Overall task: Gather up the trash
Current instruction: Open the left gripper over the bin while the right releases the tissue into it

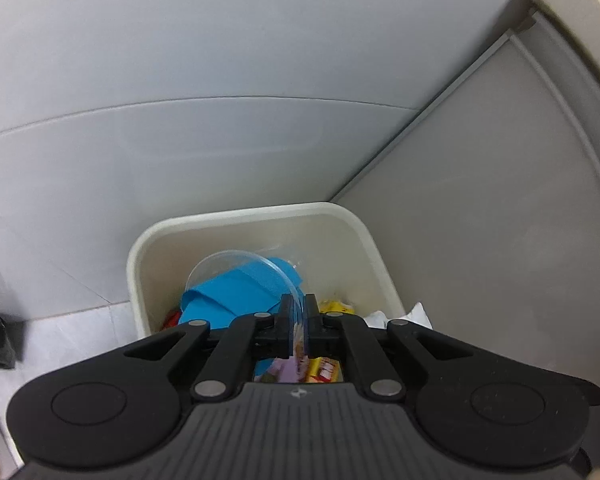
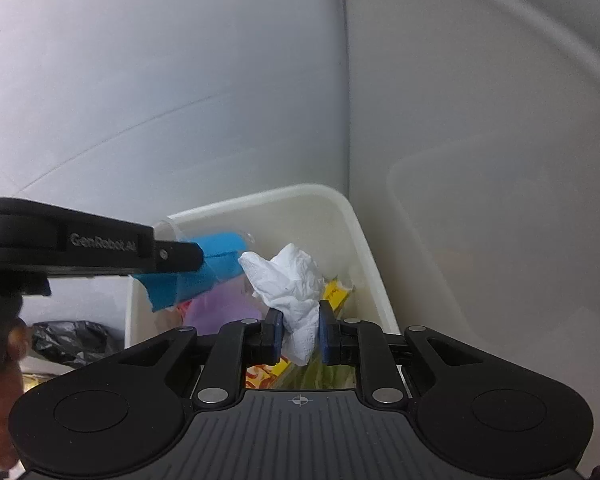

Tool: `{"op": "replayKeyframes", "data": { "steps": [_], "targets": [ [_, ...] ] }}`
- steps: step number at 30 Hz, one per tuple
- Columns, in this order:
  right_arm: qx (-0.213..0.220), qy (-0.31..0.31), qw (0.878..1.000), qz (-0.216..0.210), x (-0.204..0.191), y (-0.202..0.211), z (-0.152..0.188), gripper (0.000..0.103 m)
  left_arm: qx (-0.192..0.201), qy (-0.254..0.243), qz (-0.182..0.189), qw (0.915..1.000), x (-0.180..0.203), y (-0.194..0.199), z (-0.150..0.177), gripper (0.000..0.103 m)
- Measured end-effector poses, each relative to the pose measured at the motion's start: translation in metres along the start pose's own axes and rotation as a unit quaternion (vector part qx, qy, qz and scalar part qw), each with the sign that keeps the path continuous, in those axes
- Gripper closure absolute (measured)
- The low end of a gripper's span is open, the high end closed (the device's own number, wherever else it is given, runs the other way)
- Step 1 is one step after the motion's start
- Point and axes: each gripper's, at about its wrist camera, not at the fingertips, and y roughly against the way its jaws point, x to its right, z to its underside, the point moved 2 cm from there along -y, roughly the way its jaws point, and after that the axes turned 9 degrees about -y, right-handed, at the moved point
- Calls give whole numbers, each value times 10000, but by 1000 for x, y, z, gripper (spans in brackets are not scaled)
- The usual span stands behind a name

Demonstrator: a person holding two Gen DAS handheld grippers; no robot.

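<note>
A cream trash bin [image 1: 236, 216] stands below both grippers, against a grey wall. My left gripper [image 1: 299, 304] is shut on the rim of a clear plastic cup [image 1: 220, 268] that holds crumpled blue paper [image 1: 236, 292], and it hangs over the bin's opening. In the right wrist view the same cup [image 2: 168, 228] and blue paper [image 2: 204, 276] reach in from the left over the bin [image 2: 352, 220]. My right gripper [image 2: 300, 332] is shut on a crumpled white tissue [image 2: 292, 276], also over the bin.
Yellow wrappers [image 2: 332, 292] and a purple piece [image 2: 220, 312] lie inside the bin. A black plastic bag [image 2: 68, 340] sits on the floor to its left. A grey panel [image 1: 500, 240] rises close on the right. A hand [image 2: 4, 380] grips the left tool.
</note>
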Motion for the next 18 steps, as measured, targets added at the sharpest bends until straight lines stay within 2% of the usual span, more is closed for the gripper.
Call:
{"op": "replayKeyframes", "data": {
  "steps": [4,6,7,8,9,10,15,18],
  "targets": [
    [17,38,10000,-40,-3,-5,-3,82,-26,-33,-27,10000,-2,1,-2,97],
    [-2,9,10000,-60,-5,-1,2,80,-33,-5,-21,10000,-3,3,-1,88],
    [-9,-14,10000,-69,-4,0,3,76,-43,9,12,10000,-4,5,-1,80],
    [-5,-47,10000,-84,2,-3,1,65,-52,25,36,10000,-4,6,0,74],
    [3,-76,9999,-104,4,-3,2,55,-60,18,32,10000,-5,7,0,72],
    [3,-95,9999,-135,5,-2,3,51,-81,-17,23,10000,-5,9,0,69],
    [-59,-117,9998,-159,3,1,3,47,-114,-57,45,9999,-7,19,0,58],
    [-28,-179,9997,-171,4,5,2,38,-62,-100,49,9999,-7,25,-1,46]
  ]
}}
